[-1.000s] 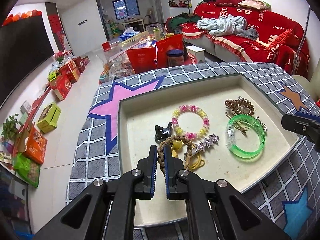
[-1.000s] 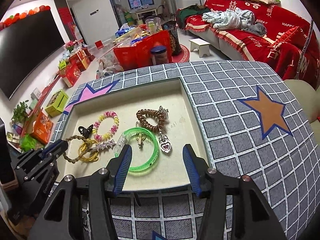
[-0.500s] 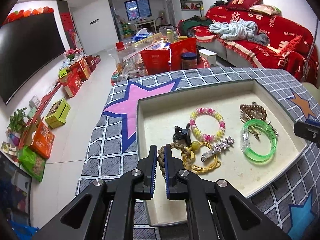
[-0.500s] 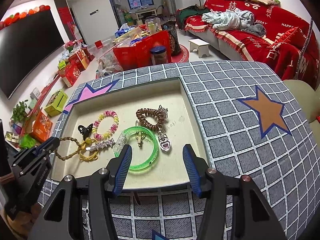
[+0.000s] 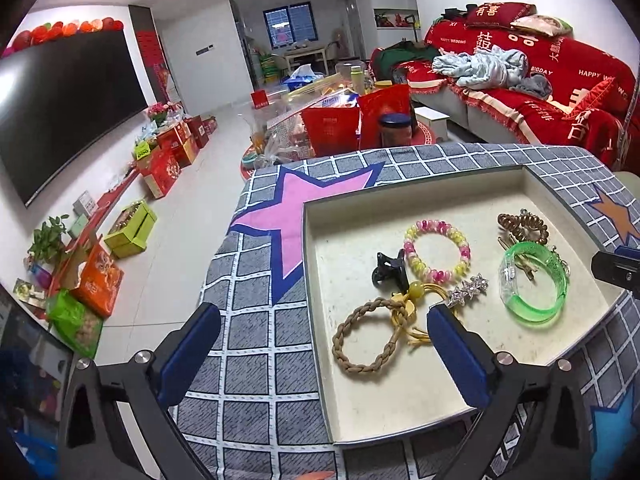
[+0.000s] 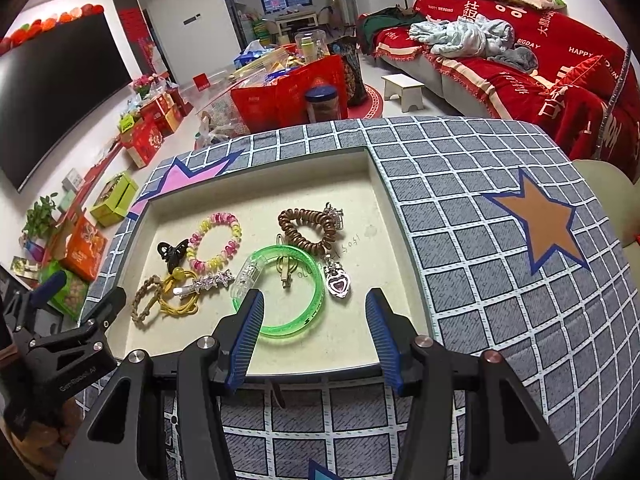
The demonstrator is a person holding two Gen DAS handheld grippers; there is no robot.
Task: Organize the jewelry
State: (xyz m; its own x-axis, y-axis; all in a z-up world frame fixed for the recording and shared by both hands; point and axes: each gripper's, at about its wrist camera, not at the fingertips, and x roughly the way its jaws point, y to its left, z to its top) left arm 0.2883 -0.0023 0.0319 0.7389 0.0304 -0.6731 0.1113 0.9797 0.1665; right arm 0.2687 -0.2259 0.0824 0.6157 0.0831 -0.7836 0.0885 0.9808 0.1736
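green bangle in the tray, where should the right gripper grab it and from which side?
Probably the near arc of the green bangle, taken from above with one finger inside the ring and one outside. It lies flat on the tray, so only the band's thickness offers a bite. The near arc is bare; a small clip lies inside the far part. The right gripper hangs open just over it.

green bangle [image 6: 280,296], pink-yellow bead bracelet [image 5: 437,251], grey checked cloth [image 6: 480,280], pink star [image 5: 296,216]

a tan braided band [image 5: 368,338], beaded bracelet [image 5: 437,250] and green bangle [image 5: 534,282] lie flat in the tray [image 5: 394,410].
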